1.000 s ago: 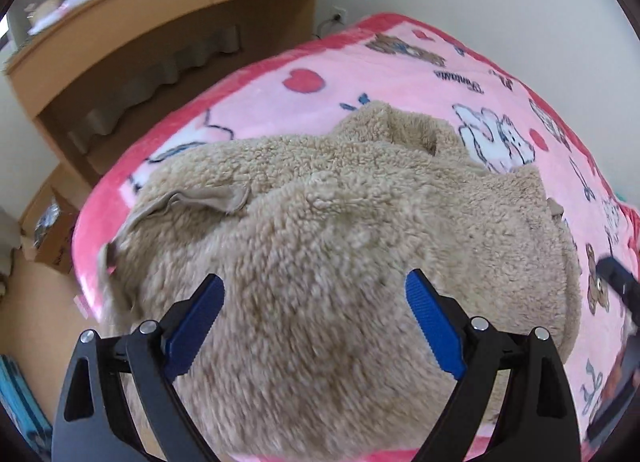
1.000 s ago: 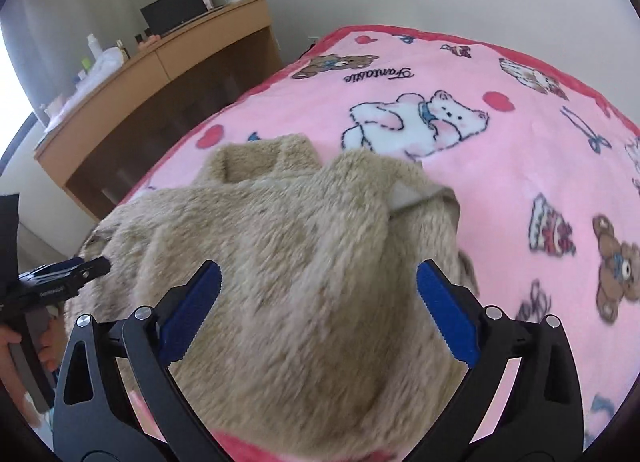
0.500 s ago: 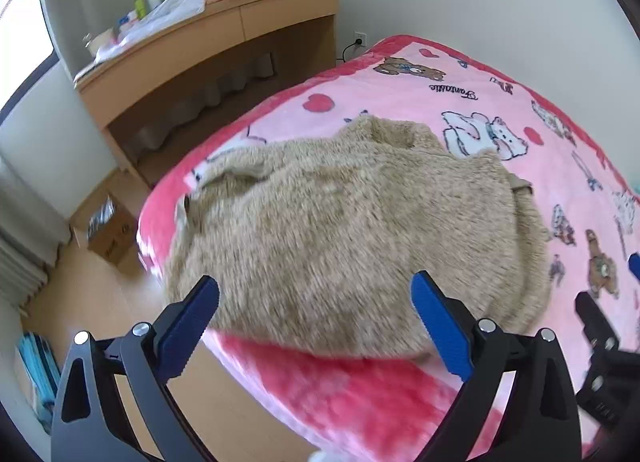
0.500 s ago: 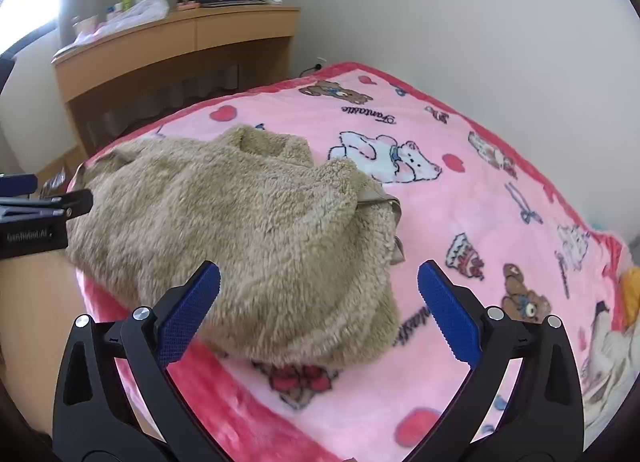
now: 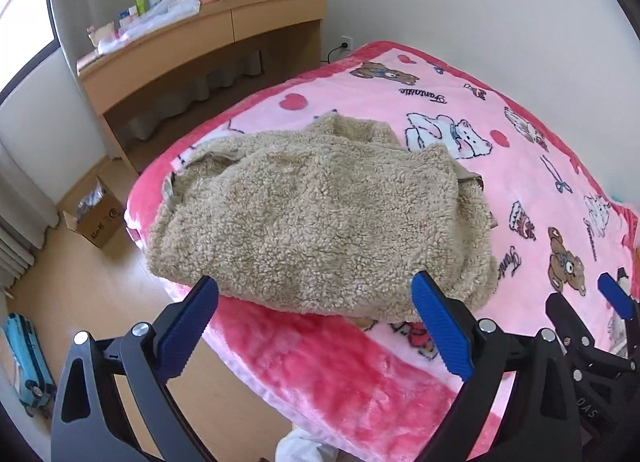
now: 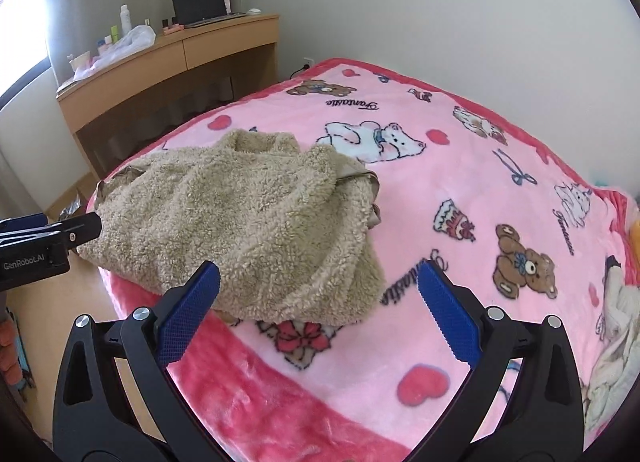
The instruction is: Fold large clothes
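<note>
While both grippers are held wide and empty above the near edge of the bed, the beige fleece jacket [image 5: 320, 218] is seen lying in a compact bundle on the pink cartoon blanket [image 5: 520, 166], near the corner towards the wooden desk [image 5: 224, 30]. Nothing is gripped by the left gripper [image 5: 316, 326] or the right gripper [image 6: 320, 314]. The fold is judged largely complete; a strip of lining protruding at the right side may be left to tuck or smooth.
</note>
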Motion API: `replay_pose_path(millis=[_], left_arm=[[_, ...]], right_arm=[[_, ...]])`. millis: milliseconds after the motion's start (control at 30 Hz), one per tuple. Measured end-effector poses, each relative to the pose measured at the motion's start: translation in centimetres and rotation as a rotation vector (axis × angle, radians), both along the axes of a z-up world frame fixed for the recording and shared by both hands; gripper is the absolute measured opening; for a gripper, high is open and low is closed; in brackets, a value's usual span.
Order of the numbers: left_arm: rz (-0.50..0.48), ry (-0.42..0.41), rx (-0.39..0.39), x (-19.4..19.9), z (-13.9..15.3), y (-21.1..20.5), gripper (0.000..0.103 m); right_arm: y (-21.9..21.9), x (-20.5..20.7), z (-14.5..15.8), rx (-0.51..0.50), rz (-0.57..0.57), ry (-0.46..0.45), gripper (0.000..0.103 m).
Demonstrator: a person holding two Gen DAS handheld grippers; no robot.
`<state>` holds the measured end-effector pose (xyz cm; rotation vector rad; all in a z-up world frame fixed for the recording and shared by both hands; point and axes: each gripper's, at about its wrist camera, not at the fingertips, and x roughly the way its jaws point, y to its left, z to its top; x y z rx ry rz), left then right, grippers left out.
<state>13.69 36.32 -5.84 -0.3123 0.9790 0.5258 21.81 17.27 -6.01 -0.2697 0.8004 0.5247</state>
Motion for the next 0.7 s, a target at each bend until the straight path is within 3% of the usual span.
replay_pose_path(millis=[233, 700], left_arm=[[0.015, 0.006, -0.018, 0.5, 0.3, 0.3, 0.096], [0.012, 0.007, -0.022, 0.7, -0.1, 0.0, 0.096]], right_arm=[[0.0, 0.7, 0.0, 0.022, -0.001, 0.048, 0.095], [0.5, 1.7, 0.6, 0.037, 0.013, 0.049, 0.095]])
